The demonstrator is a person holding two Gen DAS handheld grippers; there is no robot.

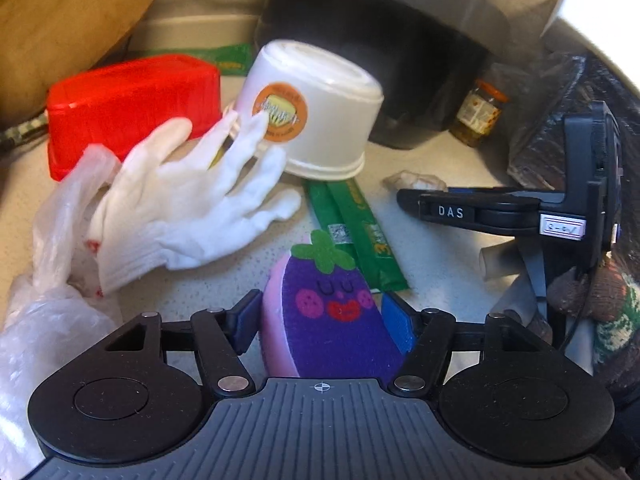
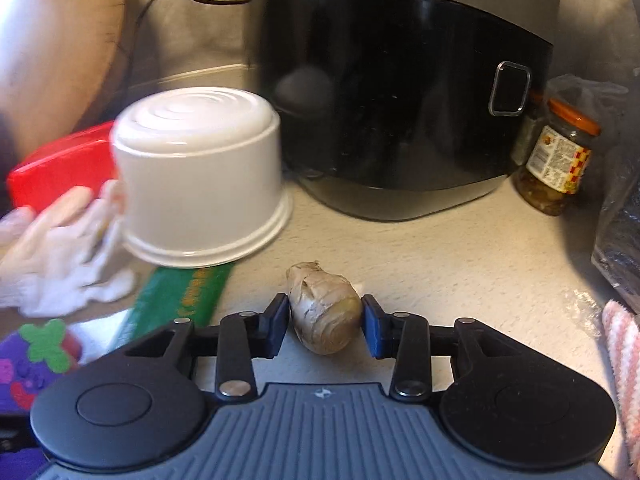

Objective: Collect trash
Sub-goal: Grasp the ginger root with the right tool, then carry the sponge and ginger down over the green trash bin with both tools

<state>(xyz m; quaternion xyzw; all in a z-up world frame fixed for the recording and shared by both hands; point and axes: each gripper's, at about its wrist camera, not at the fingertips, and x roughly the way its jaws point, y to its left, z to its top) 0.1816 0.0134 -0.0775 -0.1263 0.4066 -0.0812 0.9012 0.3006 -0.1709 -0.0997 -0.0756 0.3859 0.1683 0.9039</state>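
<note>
Left gripper (image 1: 318, 322): jaws wide, an eggplant-shaped purple sponge (image 1: 328, 320) standing between the blue pads; right pad against it, left pad just clear, so no firm grip evident. Just beyond the sponge lay green wrappers (image 1: 354, 232) flat on the speckled counter (image 1: 436, 256). To the left, a limp white glove (image 1: 180, 200) rested on a clear plastic bag (image 1: 52, 240). Farther ahead, an upturned white tub (image 1: 316, 116) leaned on the glove, a red container (image 1: 132, 108) behind it.

Right gripper (image 2: 325, 320): jaws partly closed around a piece of ginger root (image 2: 325, 312) lying on the counter; both pads at its sides, whether they pressed it I could not tell. Beyond stood a black cooker (image 2: 400, 100), and to its right a jar of pickles (image 2: 556, 164).
</note>
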